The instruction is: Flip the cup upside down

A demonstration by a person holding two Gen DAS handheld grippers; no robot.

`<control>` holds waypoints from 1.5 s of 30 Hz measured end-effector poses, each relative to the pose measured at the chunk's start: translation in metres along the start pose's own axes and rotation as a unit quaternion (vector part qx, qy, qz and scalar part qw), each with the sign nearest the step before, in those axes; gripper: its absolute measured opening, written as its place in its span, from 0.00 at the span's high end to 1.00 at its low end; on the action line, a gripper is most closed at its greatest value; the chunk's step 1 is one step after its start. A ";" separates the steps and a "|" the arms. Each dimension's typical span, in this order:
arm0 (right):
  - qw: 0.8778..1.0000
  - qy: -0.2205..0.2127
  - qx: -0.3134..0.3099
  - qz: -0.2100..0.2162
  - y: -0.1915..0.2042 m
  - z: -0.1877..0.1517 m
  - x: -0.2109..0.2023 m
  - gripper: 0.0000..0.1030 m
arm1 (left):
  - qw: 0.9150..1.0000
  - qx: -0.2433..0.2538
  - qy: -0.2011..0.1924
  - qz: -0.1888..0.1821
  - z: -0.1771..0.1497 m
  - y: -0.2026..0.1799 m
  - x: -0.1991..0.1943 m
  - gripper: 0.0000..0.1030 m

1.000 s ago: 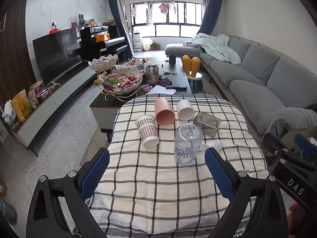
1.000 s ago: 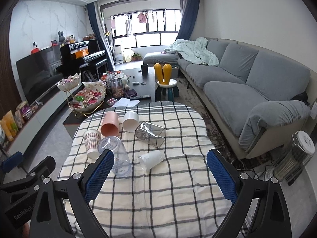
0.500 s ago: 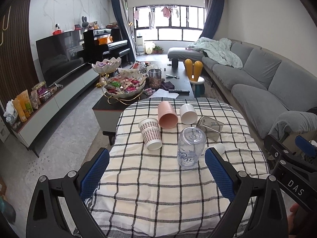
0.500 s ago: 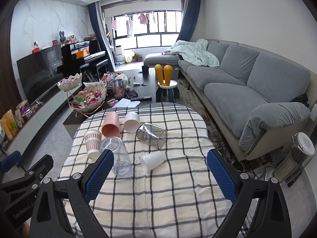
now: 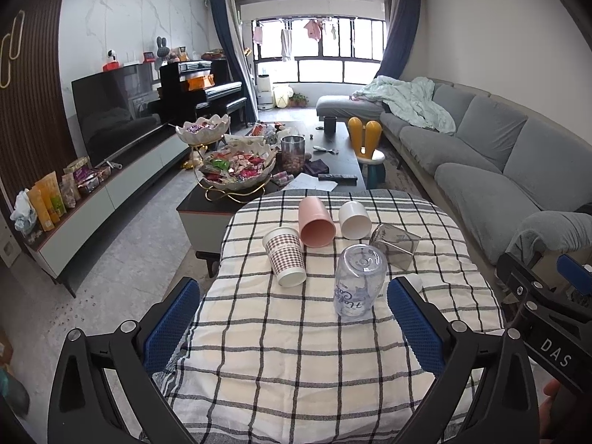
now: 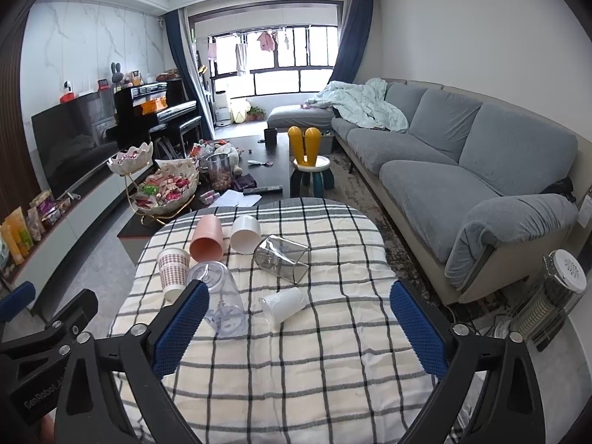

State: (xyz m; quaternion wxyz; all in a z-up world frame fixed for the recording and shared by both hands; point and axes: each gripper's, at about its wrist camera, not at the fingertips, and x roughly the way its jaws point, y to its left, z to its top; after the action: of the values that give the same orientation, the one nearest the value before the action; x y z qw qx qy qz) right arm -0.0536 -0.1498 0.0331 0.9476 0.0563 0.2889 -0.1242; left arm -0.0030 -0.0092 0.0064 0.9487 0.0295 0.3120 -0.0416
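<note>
Both wrist views sit slightly higher and further back than a second ago; table contents unchanged.

1. Left gripper [image 5: 294,318]: jaws wide apart, empty, hovering over the near cloth. Judged ready to approach a cup.
2. Right gripper [image 6: 299,327]: jaws wide apart, empty, likewise held off the table.
3. Checked tablecloth [image 6: 314,370]: covers the whole table, its near half bare.
4. Clear printed cup [image 5: 359,281]: already base-up, at 1 o'clock from the left gripper, closest to it.
5. Small white cup [image 6: 284,304]: on its side, mouth toward the camera, dead ahead at 12 o'clock between the right gripper's fingers. Likely the next to flip.
6. Patterned paper cup [image 5: 285,257]: mouth down, 12 o'clock in the left view.
7. Smoked glass tumbler [image 6: 282,259]: lying on its side, beyond the small white cup.
8. Pink cup [image 5: 315,223] and white cup [image 5: 354,219]: inverted, side by side at the far edge.
</note>
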 end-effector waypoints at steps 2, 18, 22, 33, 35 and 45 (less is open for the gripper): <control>1.000 -0.002 0.000 0.000 0.000 0.001 -0.001 0.02 | 1.000 -0.001 -0.001 0.003 0.000 0.001 0.000 0.00; 1.000 -0.006 0.001 -0.002 0.001 0.004 -0.004 0.02 | 0.999 -0.007 -0.017 0.027 0.001 0.008 -0.005 0.00; 1.000 -0.006 0.001 -0.003 0.002 0.003 -0.004 0.02 | 0.999 -0.008 -0.018 0.027 0.000 0.008 -0.006 0.00; 1.000 -0.009 0.002 -0.002 0.003 0.004 -0.005 0.02 | 0.999 -0.008 -0.017 0.027 0.000 0.008 -0.006 0.00; 1.000 -0.010 0.002 -0.002 0.002 0.005 -0.006 0.02 | 0.999 -0.009 -0.016 0.027 0.001 0.008 -0.006 0.00; 1.000 -0.009 0.002 -0.002 0.003 0.003 -0.005 0.02 | 1.000 -0.019 -0.008 0.022 0.005 0.006 -0.006 0.00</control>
State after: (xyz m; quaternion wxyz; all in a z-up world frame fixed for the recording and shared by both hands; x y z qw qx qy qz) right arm -0.0552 -0.1469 0.0387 0.9498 0.0565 0.2803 -0.1269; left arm -0.0045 -0.0029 0.0140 0.9524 0.0176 0.3040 -0.0152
